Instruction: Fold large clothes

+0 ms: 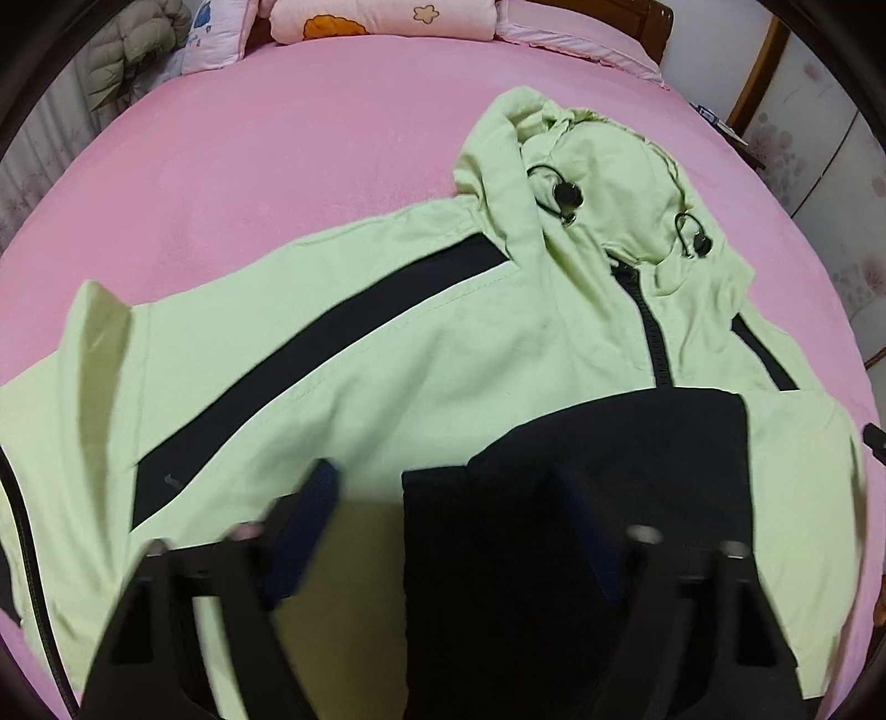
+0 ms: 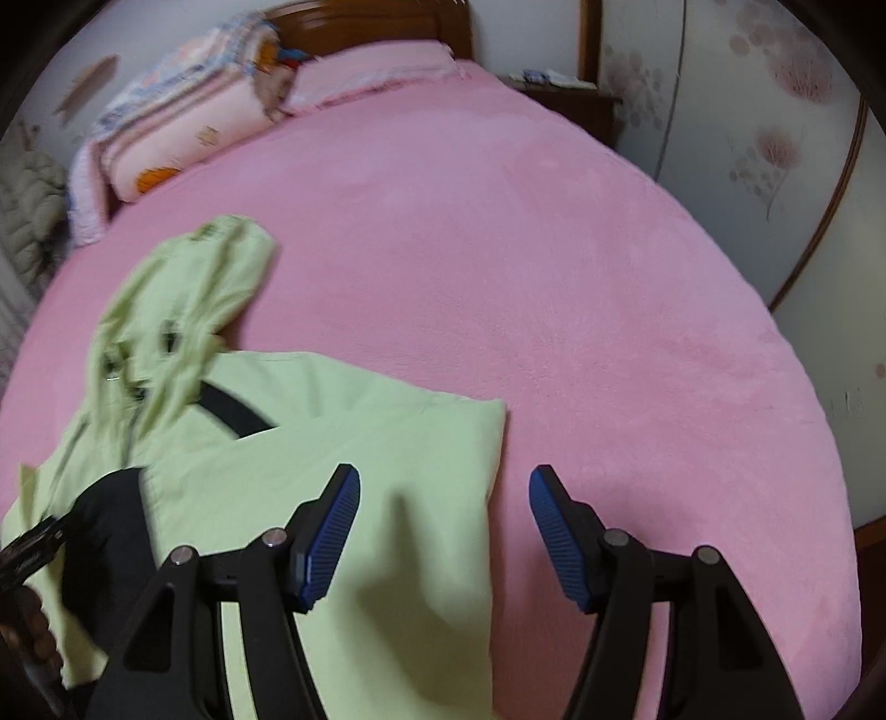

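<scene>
The left tongs [image 1: 448, 531] hang over the lower front of a pale green hooded jacket [image 1: 387, 354], jaws apart, with nothing pinched between the blue pads. A black folded panel [image 1: 609, 443] of the jacket lies beneath and between the fingers; whether it touches them is unclear through the blur. The right tongs [image 2: 443, 531] stand open and empty, one finger above the jacket's folded green sleeve [image 2: 387, 471], the other above bare pink bedspread [image 2: 554, 277].

The jacket lies spread flat on the bed, front up, with a black zip [image 1: 645, 321] running to the collar and a black diagonal stripe [image 1: 310, 365] across one side. Its hood [image 1: 598, 177] is crumpled toward the head of the bed, two black cord toggles [image 1: 565, 196] showing. Patterned pink pillows [image 2: 183, 138] rest against a wooden headboard [image 2: 376, 27]. At the left edge of the right wrist view, a hand [image 2: 30, 631] grips the other tool.
</scene>
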The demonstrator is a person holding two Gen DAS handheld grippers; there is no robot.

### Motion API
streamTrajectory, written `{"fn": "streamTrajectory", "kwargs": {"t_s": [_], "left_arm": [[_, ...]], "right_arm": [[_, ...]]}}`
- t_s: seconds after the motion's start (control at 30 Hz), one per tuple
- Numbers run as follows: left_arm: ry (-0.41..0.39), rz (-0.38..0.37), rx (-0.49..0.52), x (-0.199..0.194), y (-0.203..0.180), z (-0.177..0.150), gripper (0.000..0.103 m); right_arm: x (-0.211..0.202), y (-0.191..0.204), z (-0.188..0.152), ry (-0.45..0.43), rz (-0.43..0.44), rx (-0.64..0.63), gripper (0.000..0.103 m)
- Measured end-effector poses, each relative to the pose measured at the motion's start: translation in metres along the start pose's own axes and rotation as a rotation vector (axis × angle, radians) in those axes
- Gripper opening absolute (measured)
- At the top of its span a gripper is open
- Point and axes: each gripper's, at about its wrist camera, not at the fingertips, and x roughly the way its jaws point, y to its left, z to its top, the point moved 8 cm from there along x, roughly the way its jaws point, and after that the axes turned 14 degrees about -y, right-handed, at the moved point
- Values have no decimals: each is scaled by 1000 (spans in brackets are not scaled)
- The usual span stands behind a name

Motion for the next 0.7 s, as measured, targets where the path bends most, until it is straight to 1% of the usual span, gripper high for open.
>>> {"fn": "streamTrajectory", "kwargs": {"t_s": [0.03,0.07,0.1,0.13,0.17,0.2,0.23,0.3,0.33,0.37,0.47,0.53,0.63,0.67,0.7], "left_arm": [[-1,-12,5,2,-2,0,53],[-9,-27,11,3,-5,0,43],[-15,-19,19,3,-7,2,40],[-23,-15,22,3,-7,4,37],[-32,-19,19,2,-8,5,31],[-40,-26,13,2,-9,7,29],[-55,-31,5,0,-10,10,29],[-83,-25,6,-2,-10,13,29],[-78,-5,16,2,-9,9,28],[-66,6,22,7,-9,3,28],[-91,35,65,7,-12,-2,29],[-93,47,88,1,-14,-2,30],[-64,40,87,-8,-17,-4,46],[-63,44,84,-15,-17,-3,57],[-72,50,80,-23,-15,-2,65]], "right_arm": [[11,-3,-3,21,-23,3,64],[22,-5,-9,49,-34,5,64],[31,-6,-14,76,-34,7,59],[37,-6,-19,90,-20,10,39],[41,-5,-23,102,-6,9,25],[43,-8,-26,104,-37,-11,6],[42,-10,-25,85,-57,-25,4],[38,-14,-21,42,-85,-40,2],[37,-19,-19,25,-103,-40,2],[40,-25,-21,26,-121,-31,1],[52,-39,-36,70,-180,-37,0],[48,-42,-38,59,-177,-45,0],[34,-42,-34,52,-146,-8,1],[26,-41,-31,39,-134,9,1],[17,-42,-28,24,-125,22,1]]}}
